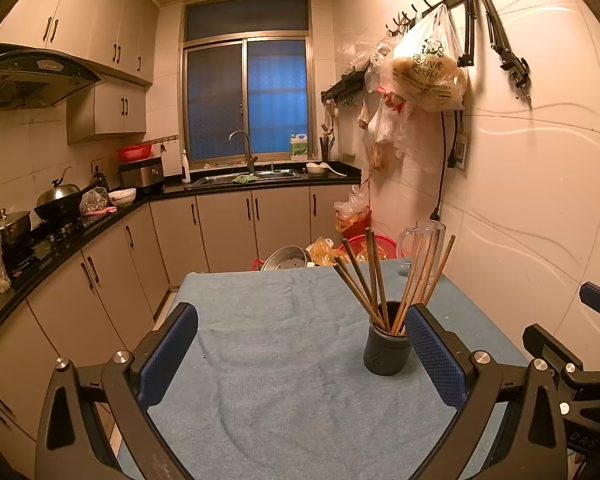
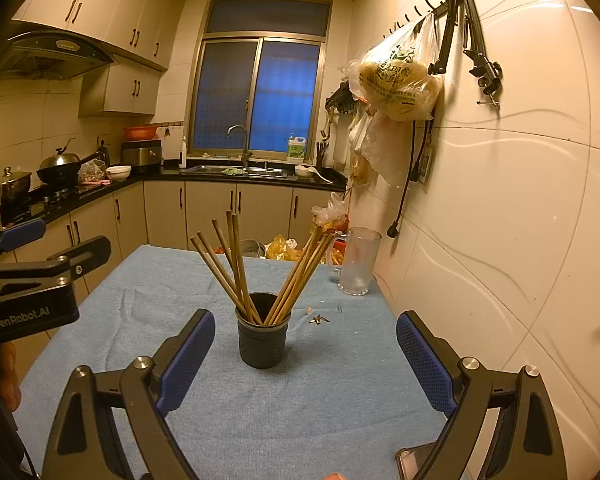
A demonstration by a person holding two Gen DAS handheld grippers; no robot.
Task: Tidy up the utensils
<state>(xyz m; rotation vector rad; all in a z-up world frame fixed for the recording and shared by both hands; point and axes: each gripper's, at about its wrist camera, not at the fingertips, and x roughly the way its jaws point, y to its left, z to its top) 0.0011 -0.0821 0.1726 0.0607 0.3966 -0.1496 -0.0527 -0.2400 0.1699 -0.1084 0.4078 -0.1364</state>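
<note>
A dark round holder [image 1: 386,350] [image 2: 263,340] stands upright on the blue-cloth table [image 1: 284,340] [image 2: 332,392]. Several wooden chopsticks [image 1: 374,276] [image 2: 240,268] fan out of it to both sides. My left gripper [image 1: 302,320] is open above the cloth, and the holder sits just inside its right finger. My right gripper [image 2: 305,326] is open too, with the holder ahead between its blue pads [image 2: 188,360], nearer the left one and apart from both. Neither gripper holds anything. The other gripper shows at the right edge of the left wrist view and the left edge of the right wrist view.
A clear glass mug [image 2: 356,260] [image 1: 424,242] stands at the table's far right by the tiled wall. Small scraps [image 2: 319,319] lie on the cloth behind the holder. A phone corner [image 2: 412,460] shows at the near right. Kitchen counters and a sink lie beyond.
</note>
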